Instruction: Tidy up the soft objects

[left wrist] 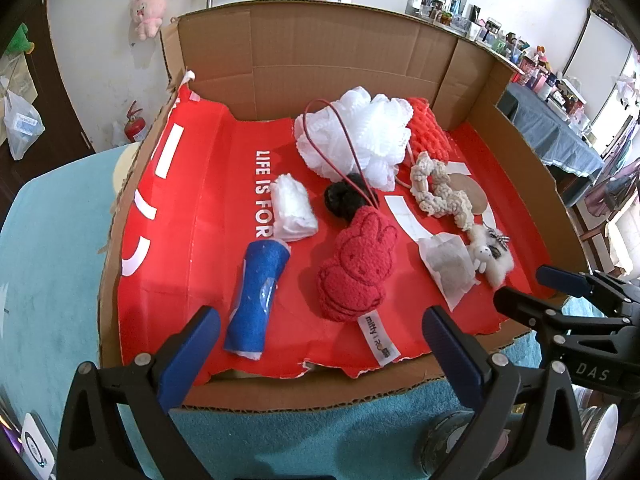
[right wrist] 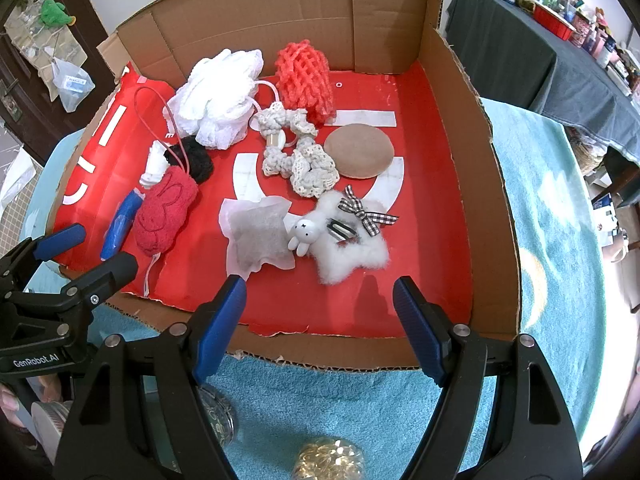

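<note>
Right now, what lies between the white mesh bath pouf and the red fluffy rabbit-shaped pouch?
A black fuzzy pompom sits between the white mesh bath pouf and the red fluffy rabbit-shaped pouch, touching the pouch; the pouch's thin red cord loop crosses it. Clearest in the left wrist view.

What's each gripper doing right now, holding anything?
Left gripper: open, holding nothing, short of the red bunny plush.
Right gripper: open, holding nothing, short of the white fluffy star.

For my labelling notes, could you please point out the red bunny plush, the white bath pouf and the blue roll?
Red bunny plush (left wrist: pixel 358 264), left wrist view, on its embroidered face.
White bath pouf (left wrist: pixel 360 136), left wrist view, on its mesh middle.
Blue roll (left wrist: pixel 256 300), left wrist view, mid-length.
</note>
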Motion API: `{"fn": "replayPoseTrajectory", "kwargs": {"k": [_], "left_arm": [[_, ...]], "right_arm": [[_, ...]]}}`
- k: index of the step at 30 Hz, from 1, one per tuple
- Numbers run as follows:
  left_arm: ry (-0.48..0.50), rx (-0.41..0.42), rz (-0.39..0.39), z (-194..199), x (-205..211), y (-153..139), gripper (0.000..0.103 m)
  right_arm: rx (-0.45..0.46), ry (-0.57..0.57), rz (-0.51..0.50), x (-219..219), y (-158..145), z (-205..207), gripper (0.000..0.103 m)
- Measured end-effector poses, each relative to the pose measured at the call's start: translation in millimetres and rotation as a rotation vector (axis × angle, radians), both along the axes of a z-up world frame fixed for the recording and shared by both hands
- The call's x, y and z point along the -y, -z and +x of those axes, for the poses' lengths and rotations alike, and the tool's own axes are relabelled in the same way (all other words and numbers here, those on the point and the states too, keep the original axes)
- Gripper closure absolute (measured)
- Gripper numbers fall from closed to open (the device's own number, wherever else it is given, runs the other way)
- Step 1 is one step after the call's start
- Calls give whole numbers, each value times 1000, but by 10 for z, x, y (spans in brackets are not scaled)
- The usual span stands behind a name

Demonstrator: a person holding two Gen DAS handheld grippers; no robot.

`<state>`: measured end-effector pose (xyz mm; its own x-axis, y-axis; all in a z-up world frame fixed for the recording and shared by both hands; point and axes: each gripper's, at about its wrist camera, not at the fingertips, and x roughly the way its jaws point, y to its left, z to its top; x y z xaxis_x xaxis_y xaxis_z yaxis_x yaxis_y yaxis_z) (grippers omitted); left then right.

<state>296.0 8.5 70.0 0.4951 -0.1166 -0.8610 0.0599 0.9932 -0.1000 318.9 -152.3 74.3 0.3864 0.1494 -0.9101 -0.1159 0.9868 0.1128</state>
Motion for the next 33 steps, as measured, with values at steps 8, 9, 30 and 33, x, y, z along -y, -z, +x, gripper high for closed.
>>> {"fn": "replayPoseTrajectory", "kwargs": {"k": [8, 9, 30, 33], "left_arm": [[1, 0, -2, -4, 0, 4, 0], [1, 1, -2, -4, 1, 5, 0], [3, -2, -8, 10, -9, 20, 0], [-5, 0, -8, 10, -18, 17, 0]], "right_arm": [[0, 0, 0, 3, 1, 2, 28], [0, -1, 1, 4, 1, 2, 28], [-1, -1, 1, 2, 5, -3, 28], [2, 0, 4, 1, -1, -5, 28]]}}
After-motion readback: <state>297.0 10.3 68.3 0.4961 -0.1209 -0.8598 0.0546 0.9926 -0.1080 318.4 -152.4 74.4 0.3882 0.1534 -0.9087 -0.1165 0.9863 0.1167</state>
